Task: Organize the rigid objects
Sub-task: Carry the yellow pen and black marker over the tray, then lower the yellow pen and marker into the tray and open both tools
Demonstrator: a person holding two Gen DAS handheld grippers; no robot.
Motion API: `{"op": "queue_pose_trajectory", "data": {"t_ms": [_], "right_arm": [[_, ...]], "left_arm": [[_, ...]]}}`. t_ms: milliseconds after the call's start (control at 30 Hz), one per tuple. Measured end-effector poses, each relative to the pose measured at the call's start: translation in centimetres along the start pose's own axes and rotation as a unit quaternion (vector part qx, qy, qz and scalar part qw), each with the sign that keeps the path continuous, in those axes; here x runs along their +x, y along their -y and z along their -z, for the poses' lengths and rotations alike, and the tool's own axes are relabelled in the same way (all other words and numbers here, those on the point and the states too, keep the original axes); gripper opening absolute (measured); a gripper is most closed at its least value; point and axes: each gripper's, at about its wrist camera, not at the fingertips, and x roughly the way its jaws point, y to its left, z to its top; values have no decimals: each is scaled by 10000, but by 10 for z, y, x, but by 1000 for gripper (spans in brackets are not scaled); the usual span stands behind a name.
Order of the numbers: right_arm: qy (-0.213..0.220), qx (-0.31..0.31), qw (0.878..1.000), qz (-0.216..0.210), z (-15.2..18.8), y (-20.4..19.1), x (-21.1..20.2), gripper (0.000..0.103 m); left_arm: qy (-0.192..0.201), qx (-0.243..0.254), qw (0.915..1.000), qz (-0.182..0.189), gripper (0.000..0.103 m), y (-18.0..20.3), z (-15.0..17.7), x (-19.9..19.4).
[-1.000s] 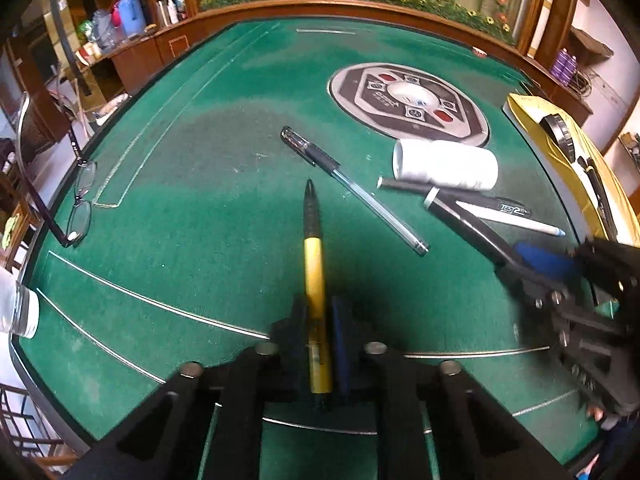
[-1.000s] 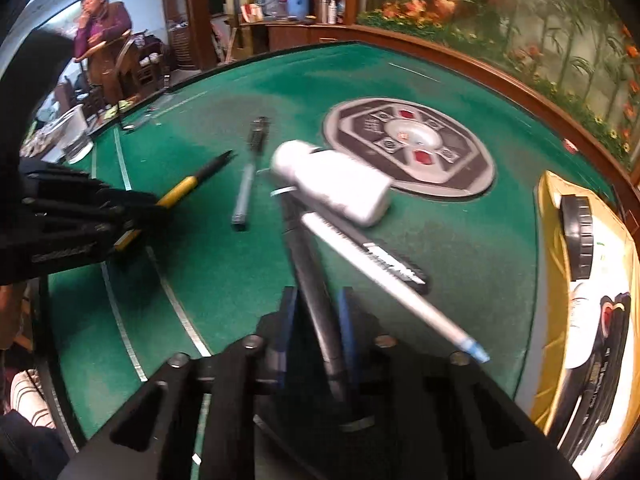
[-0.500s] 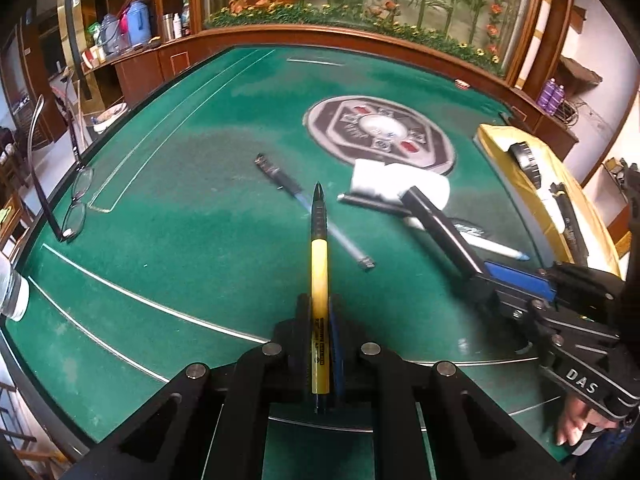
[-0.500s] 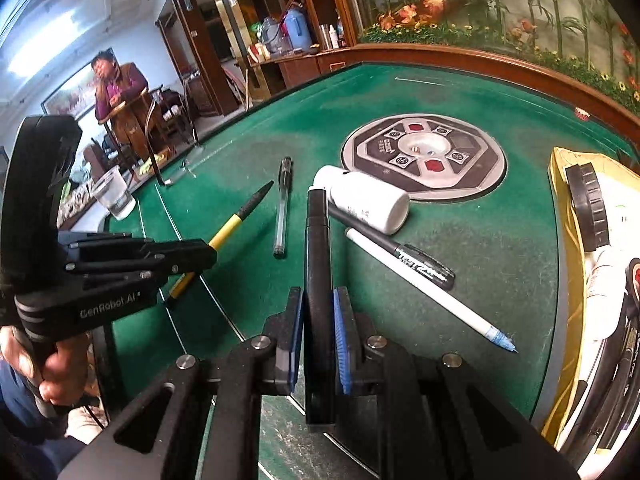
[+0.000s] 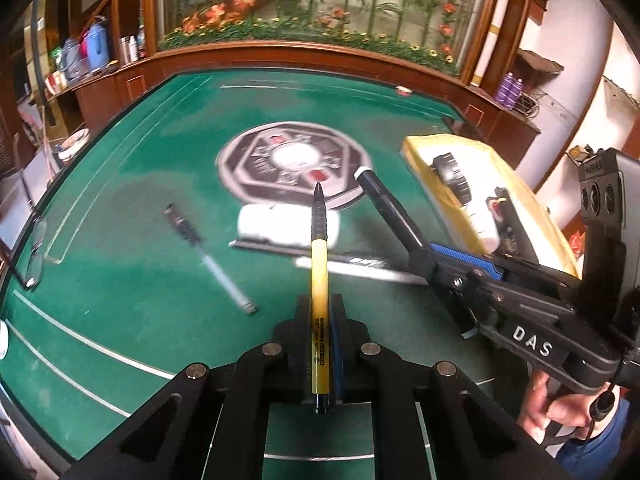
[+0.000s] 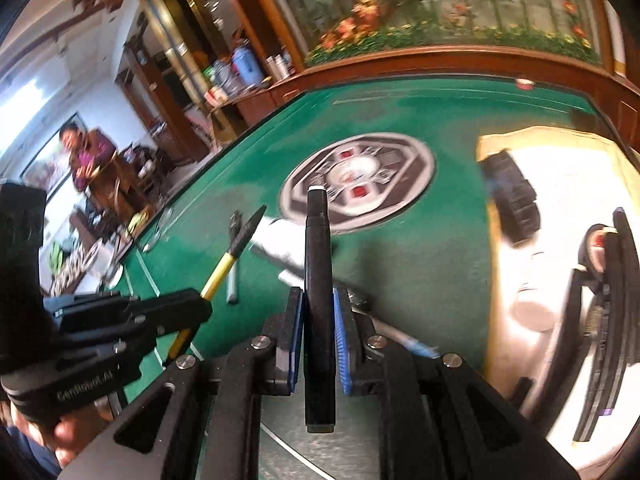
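The green felt counter (image 5: 120, 208) with its round patterned centre plate (image 5: 292, 162) fills most of the room from where I stand, and it is only partly tidied. Along its right side sits a yellow tray (image 5: 424, 148), which I take to be where the loose things are meant to end up; it already holds a black ribbed knob-like piece (image 5: 450, 176) and some darker items I can't make out through the blur.

Lying on the felt near the centre plate is a white bottle (image 5: 280, 226) on its side, with a black pen (image 5: 272, 246) just in front of it and a white pen (image 5: 360, 270) nearer the tray. Further left lies a clear pen with a black cap (image 5: 208, 260), well apart from the others. A pair of glasses (image 5: 34, 252) rests at the far left edge.

Two pieces are off the felt. The left gripper (image 5: 320, 312) has its jaws closed tight on a yellow pen (image 5: 319, 264), tip pointing forward. The right gripper (image 6: 318, 320) clamps a thick black marker (image 6: 318, 280), white-capped end forward, held above the felt between the bottle and the tray.

By my reckoning this is about midway: two writing tools are in hand but not yet put down anywhere, and the bottle and three pens remain to be collected.
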Motion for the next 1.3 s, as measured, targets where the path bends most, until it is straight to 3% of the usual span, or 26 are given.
{"op": "queue_pose_trajectory", "data": {"t_ms": [433, 700, 1300], "right_arm": [[644, 1333, 9868, 659, -20, 96, -51, 14], [803, 1573, 9797, 945, -20, 116, -66, 14], [463, 1923, 9696, 1437, -12, 144, -54, 14]], "left_arm": [[-95, 554, 9960, 688, 8, 99, -26, 17], [-197, 788, 9922, 947, 8, 146, -31, 36], [-103, 1207, 9891, 832, 7, 173, -15, 80]]}}
